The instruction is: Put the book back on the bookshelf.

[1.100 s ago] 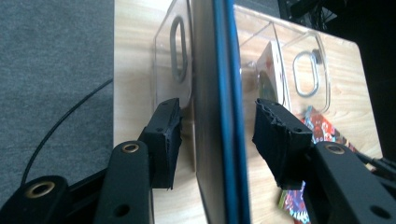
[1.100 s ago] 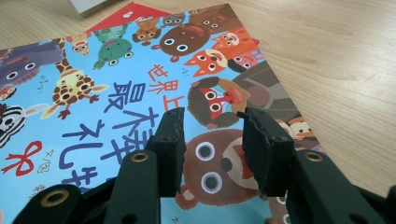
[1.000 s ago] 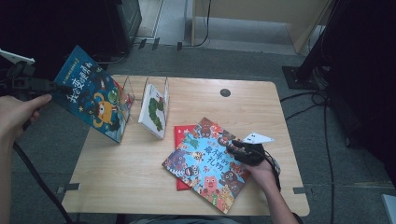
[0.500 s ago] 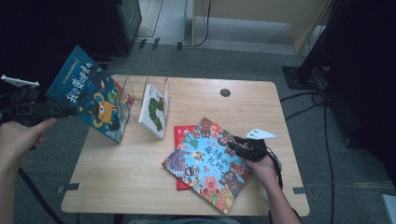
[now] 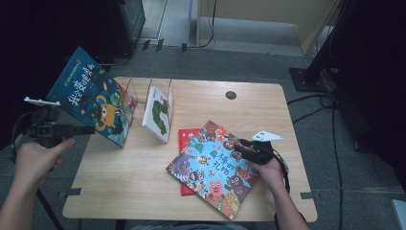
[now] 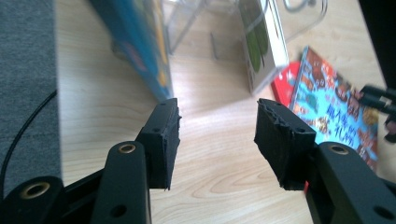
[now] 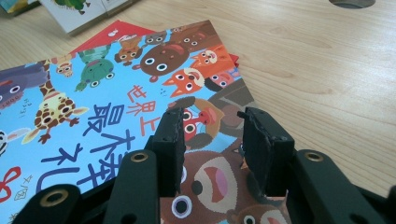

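Observation:
A blue picture book [image 5: 91, 98] stands tilted in a clear rack [image 5: 130, 91] at the table's left. A white book [image 5: 158, 112] stands in the same rack, one slot to the right. My left gripper [image 5: 88, 129] points at the blue book's lower left edge, open and holding nothing. In the left gripper view its jaws [image 6: 217, 126] stand apart over bare wood, with the blue book [image 6: 140, 46] just beyond the left one. An animal picture book [image 5: 215, 167] lies flat on a red book [image 5: 187, 136]. My right gripper [image 5: 240, 144] hovers open over the animal book's [image 7: 93, 102] right edge.
The wooden table [image 5: 139, 191] has a round cable hole [image 5: 231, 95] at the back. Its left edge runs just under my left hand. Cables trail on the floor to the right, and dark furniture stands behind the table.
My left gripper has come down from the blue book's upper left edge to near its lower edge. The book stays in the rack. The right gripper has kept still.

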Tool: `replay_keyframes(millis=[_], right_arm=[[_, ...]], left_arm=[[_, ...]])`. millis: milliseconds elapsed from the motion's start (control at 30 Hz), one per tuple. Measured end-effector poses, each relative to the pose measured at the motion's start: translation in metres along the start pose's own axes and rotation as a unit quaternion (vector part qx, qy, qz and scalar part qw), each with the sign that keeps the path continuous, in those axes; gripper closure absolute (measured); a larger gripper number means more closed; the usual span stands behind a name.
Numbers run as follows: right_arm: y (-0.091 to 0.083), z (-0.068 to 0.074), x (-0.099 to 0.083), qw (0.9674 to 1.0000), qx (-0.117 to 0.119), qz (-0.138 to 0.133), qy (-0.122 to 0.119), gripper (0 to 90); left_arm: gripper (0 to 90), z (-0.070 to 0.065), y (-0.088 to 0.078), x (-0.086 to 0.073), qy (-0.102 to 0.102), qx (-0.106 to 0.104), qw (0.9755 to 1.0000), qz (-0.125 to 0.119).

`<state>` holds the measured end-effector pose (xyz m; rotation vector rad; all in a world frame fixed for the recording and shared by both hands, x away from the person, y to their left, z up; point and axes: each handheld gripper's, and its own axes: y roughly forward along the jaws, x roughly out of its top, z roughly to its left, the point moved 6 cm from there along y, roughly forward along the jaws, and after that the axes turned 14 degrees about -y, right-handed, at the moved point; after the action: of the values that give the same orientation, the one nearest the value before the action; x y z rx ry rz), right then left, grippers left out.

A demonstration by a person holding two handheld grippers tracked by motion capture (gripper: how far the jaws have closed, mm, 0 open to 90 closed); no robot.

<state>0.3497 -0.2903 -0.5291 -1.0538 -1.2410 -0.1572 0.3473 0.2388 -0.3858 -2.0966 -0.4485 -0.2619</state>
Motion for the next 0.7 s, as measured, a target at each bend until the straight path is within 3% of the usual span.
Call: replay_keyframes(millis=[133,233,333,700], right_arm=[[-0.001,0.0,-0.002,1.0,0.001,0.003,0.0,59.3],[-0.003,0.0,-0.003,1.0,0.001,0.0,0.002,60.2],[-0.006,-0.001,-0.006,1.0,0.001,0.006,0.006,61.0],[-0.022,-0.001,-0.022,0.9998,-0.01,0.012,0.01,65.4]], left_arm=[[50.1,-0.01,0.019,-0.01,0.014,-0.007,0.9998,0.01],[50.2,-0.021,0.036,-0.017,0.025,-0.024,0.9992,0.022],[50.3,-0.03,0.052,-0.022,0.043,-0.025,0.9981,0.035],[51.0,-0.056,0.105,-0.033,0.075,-0.044,0.9941,0.066]])
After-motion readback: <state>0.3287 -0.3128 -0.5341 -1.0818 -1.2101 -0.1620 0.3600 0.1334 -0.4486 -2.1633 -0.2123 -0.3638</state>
